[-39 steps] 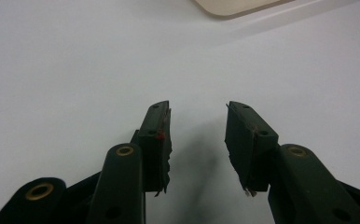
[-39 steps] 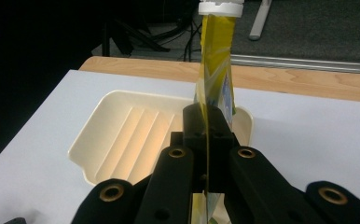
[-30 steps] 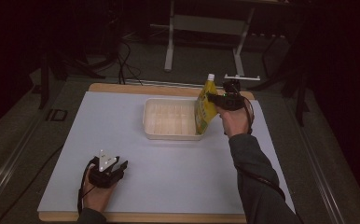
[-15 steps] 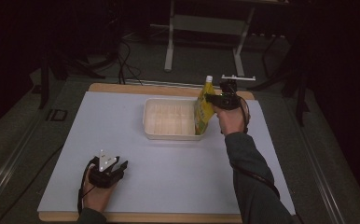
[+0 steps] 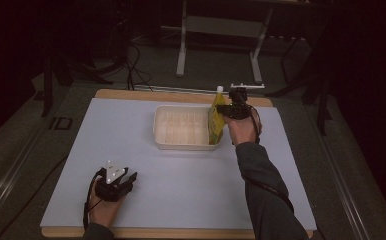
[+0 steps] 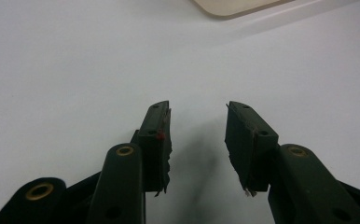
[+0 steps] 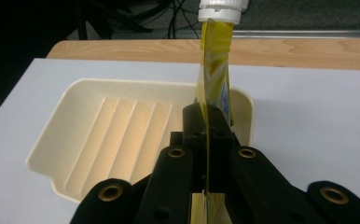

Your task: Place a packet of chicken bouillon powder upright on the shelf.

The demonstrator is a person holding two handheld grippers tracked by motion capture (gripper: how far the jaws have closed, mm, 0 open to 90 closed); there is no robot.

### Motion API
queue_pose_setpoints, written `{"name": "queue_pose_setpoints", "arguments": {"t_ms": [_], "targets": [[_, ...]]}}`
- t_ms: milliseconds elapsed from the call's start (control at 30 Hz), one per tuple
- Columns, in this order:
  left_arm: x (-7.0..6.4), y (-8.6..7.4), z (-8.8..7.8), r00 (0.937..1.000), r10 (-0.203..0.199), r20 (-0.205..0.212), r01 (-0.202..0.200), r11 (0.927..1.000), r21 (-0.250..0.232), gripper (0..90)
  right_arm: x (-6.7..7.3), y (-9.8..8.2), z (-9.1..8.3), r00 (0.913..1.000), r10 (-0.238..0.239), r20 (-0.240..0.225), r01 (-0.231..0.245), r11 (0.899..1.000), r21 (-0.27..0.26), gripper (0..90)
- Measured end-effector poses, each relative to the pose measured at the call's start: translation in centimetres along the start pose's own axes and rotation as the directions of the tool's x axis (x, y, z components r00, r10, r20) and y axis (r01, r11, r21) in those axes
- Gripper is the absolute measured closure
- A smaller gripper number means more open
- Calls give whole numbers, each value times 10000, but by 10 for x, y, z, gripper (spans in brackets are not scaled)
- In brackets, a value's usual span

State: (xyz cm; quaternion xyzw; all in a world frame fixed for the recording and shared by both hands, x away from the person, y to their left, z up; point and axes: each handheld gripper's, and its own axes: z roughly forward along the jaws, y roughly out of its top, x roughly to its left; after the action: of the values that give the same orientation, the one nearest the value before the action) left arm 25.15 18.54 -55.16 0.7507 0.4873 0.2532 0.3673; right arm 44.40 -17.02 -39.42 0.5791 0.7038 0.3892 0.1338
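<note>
A yellow pouch (image 5: 216,119) with a white cap (image 7: 220,10) hangs upright over the right end of a cream ribbed tray (image 5: 167,135). My right gripper (image 5: 231,111) is shut on the pouch; in the right gripper view the flat pouch (image 7: 214,84) runs edge-on between the closed jaws of that gripper (image 7: 206,130), above the tray (image 7: 94,135). My left gripper (image 5: 129,178) rests near the front left of the table, held by a hand. In the left gripper view my left gripper (image 6: 198,126) stands open over bare white tabletop, nothing between its jaws.
The white mat (image 5: 131,210) lies on a wooden table (image 7: 308,51). A corner of the tray (image 6: 234,5) shows at the top of the left gripper view. Dark floor, cables and a metal stand (image 5: 183,45) lie beyond the far edge.
The right gripper has carried the pouch slightly left, toward the tray's right end. The left gripper has stayed put.
</note>
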Motion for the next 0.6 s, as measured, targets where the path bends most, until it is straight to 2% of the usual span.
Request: {"name": "queue_pose_setpoints", "arguments": {"t_ms": [167,267,367,467,500,567,600], "targets": [[0,0,0,10000,14,1,-14,10000,8,600,1,0,3,10000,1,54,-1,10000,71,897],[0,0,0,10000,19,9,-19,10000,-6,600,2,2,5,9999,-94,50,92,9994,346,876],[0,0,0,10000,20,22,-20,10000,-3,600,1,1,11,9994,-326,-131,337,9955,891,710],[0,0,0,10000,21,9,-21,10000,22,600,0,-1,13,9978,-570,-343,597,9945,857,609],[0,0,0,10000,21,9,-21,10000,22,600,0,-1,13,9978,-570,-343,597,9945,857,609],[0,0,0,10000,24,-2,-24,10000,-11,600,0,-2,13,9938,-968,-542,1009,9919,770,529],[0,0,0,10000,23,-5,-23,10000,-10,600,1,-2,12,9921,-1100,-608,1144,9907,734,516]]}}
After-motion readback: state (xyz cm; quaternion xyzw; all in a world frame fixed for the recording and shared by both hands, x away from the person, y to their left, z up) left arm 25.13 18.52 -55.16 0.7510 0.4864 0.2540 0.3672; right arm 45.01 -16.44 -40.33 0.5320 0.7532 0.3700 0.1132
